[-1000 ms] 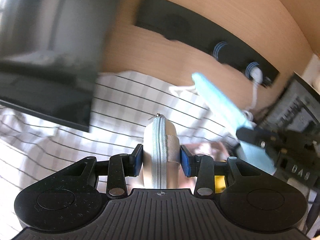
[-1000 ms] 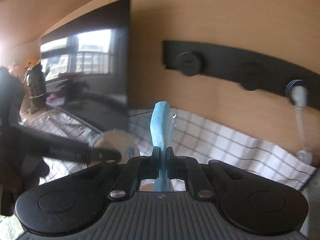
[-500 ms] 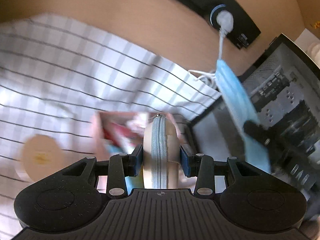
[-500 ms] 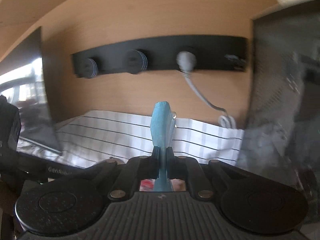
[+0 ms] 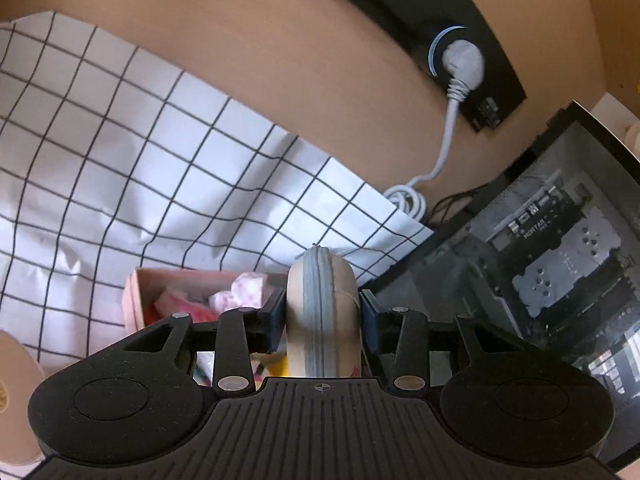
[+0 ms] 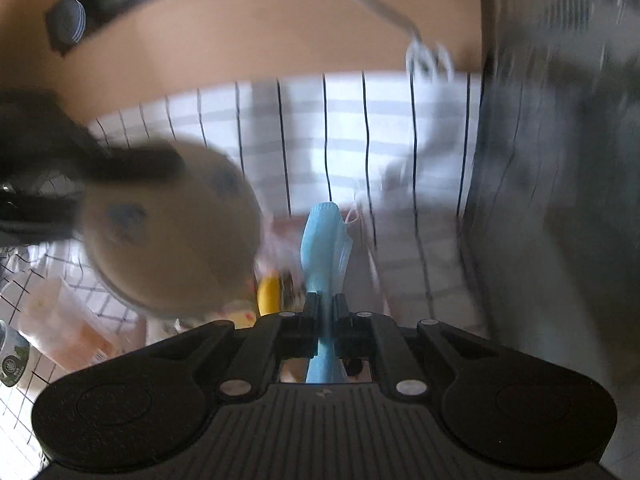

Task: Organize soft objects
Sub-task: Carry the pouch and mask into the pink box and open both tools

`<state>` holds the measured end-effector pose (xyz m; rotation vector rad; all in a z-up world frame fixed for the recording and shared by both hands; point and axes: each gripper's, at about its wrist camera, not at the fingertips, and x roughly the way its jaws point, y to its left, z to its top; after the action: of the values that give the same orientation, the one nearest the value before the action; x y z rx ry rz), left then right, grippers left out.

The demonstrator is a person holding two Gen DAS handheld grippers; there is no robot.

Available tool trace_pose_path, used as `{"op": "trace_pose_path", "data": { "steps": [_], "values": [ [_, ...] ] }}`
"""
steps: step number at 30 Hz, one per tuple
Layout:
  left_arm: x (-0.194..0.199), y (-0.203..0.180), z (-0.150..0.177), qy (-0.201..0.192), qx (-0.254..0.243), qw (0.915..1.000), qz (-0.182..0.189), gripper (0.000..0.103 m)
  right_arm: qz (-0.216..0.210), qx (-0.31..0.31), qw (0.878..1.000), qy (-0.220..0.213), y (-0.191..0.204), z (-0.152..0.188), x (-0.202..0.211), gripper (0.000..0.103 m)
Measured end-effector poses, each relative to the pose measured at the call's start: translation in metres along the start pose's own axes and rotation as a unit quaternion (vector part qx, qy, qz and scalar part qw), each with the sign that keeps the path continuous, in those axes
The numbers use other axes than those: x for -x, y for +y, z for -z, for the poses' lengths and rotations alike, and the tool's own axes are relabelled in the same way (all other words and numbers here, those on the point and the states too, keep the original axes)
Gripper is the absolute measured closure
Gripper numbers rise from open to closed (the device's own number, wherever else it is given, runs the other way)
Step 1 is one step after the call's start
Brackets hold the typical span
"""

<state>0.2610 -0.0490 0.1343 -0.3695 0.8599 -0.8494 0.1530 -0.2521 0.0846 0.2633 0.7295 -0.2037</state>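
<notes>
beige zip pouch point(image 5: 320, 312): upright, over pink box point(image 5: 180, 280) | blue mask point(image 6: 325, 248): upright

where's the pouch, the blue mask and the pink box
pouch point(image 5: 320, 300): left wrist view, on its grey zip
blue mask point(image 6: 325, 240): right wrist view, on its folded upper part
pink box point(image 5: 134, 300): left wrist view, on its left wall

The box point(image 5: 134, 294) sits on the checked cloth point(image 5: 120, 160) — the computer case point(image 5: 560, 280) to its right. Behind them a cable point(image 5: 444, 148) runs up the wall — into the socket strip point(image 5: 472, 40).
</notes>
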Motion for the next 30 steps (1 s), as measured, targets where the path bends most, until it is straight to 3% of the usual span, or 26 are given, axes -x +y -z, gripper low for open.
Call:
{"op": "trace_pose_path", "data": {
  "steps": [2, 8, 13, 17, 21, 25, 30],
  "values": [
    [-0.001, 0.003, 0.002, 0.015, 0.004, 0.9998, -0.015, 0.06, 0.011, -0.008, 1.0, 0.023, -0.004, 0.006, -0.013, 0.095],
    [-0.005, 0.015, 0.015, 0.022, 0.019, 0.9986, -0.043, 0.06, 0.004, -0.021, 1.0, 0.022, -0.008, 0.011, -0.003, 0.089],
    [-0.02, 0.022, 0.019, 0.032, 0.031, 0.9987, -0.026, 0.058, 0.014, -0.027, 1.0, 0.002, -0.008, 0.008, 0.013, 0.081],
    [-0.018, 0.021, 0.019, 0.029, -0.014, 0.9953, -0.092, 0.052, 0.01, -0.031, 0.999, -0.042, -0.01, 0.003, 0.034, 0.08],
    [-0.011, 0.022, 0.02, 0.028, -0.022, 0.994, -0.104, 0.051, -0.037, -0.005, 0.997, -0.073, 0.007, 0.001, 0.049, 0.079],
    [-0.01, 0.017, 0.02, 0.035, -0.041, 0.9933, -0.103, 0.053, -0.076, 0.049, 0.994, -0.066, 0.042, 0.008, 0.042, 0.079],
    [0.01, 0.009, 0.017, 0.0, -0.057, 0.9915, -0.117, 0.057, -0.056, 0.085, 0.992, -0.072, 0.059, 0.015, 0.029, 0.079]
  ]
}}
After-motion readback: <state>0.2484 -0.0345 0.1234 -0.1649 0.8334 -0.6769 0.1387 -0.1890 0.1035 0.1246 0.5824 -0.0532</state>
